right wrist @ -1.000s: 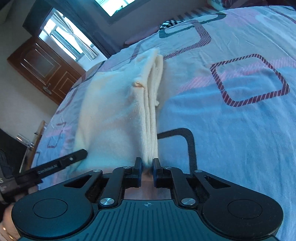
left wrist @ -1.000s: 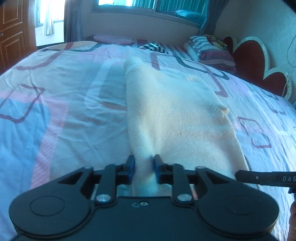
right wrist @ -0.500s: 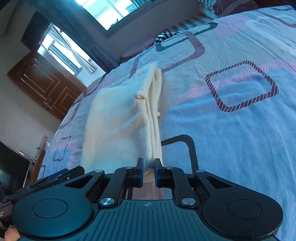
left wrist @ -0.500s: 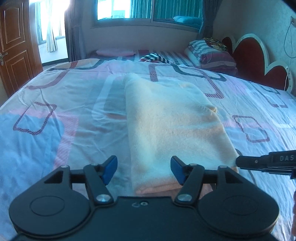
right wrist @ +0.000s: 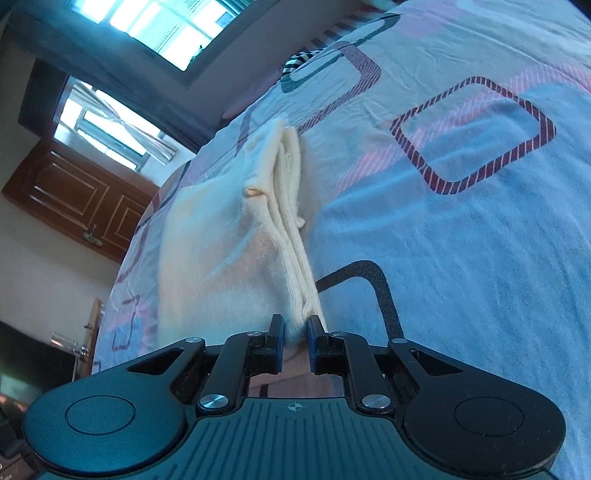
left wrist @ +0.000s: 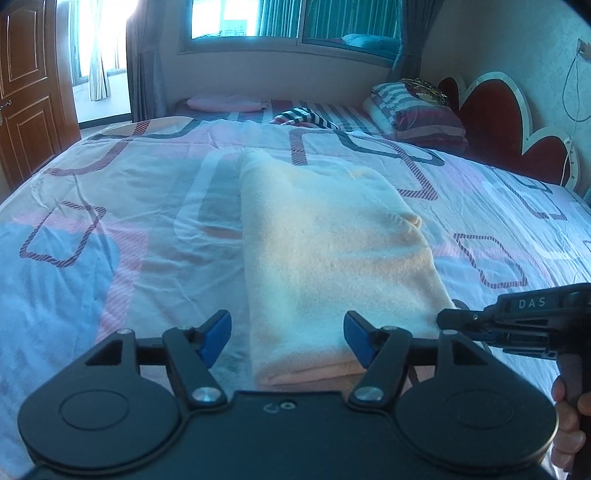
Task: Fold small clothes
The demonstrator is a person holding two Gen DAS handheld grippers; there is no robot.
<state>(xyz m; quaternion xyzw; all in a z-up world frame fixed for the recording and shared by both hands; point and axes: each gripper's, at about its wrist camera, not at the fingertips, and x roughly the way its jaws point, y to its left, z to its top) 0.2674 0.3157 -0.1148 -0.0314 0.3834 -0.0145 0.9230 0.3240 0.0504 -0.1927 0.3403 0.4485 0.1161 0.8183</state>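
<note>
Garment: a cream folded cloth (left wrist: 332, 258) lies flat on the bed (left wrist: 110, 221), a long rectangle running away from the fingers toward the far pillows.
Garment edges: in the right wrist view the cloth (right wrist: 229, 251) shows several stacked layers along its right-hand side, with a small loop or tag on the top layer.
Left gripper (left wrist: 287, 338): its blue-tipped fingers (left wrist: 216, 332) are spread wide, one at each side of the cloth's near end, holding nothing; whether the tips touch the fabric cannot be told.
Right gripper (right wrist: 294, 332): fingers (right wrist: 276, 328) drawn close together, pinching the near corner of the stacked layers, which pass up between the two tips.
Right gripper seen from the left: it (left wrist: 517, 317) lies just right of the left fingers, at the cloth's near right corner, with the person's right hand (left wrist: 569, 428) wrapped on its handle.
Bed sheet: pale blue and pink with dark striped square outlines; one such outline (right wrist: 472, 136) lies right of and beyond the right fingers, well apart from the cloth.
Beyond the cloth: striped pillows (left wrist: 417, 110) near a red and white headboard (left wrist: 506, 118), far ahead and right of the left fingers.
Room: a window (left wrist: 288, 18) straight ahead, a brown wooden door (left wrist: 29, 85) far to the left.
</note>
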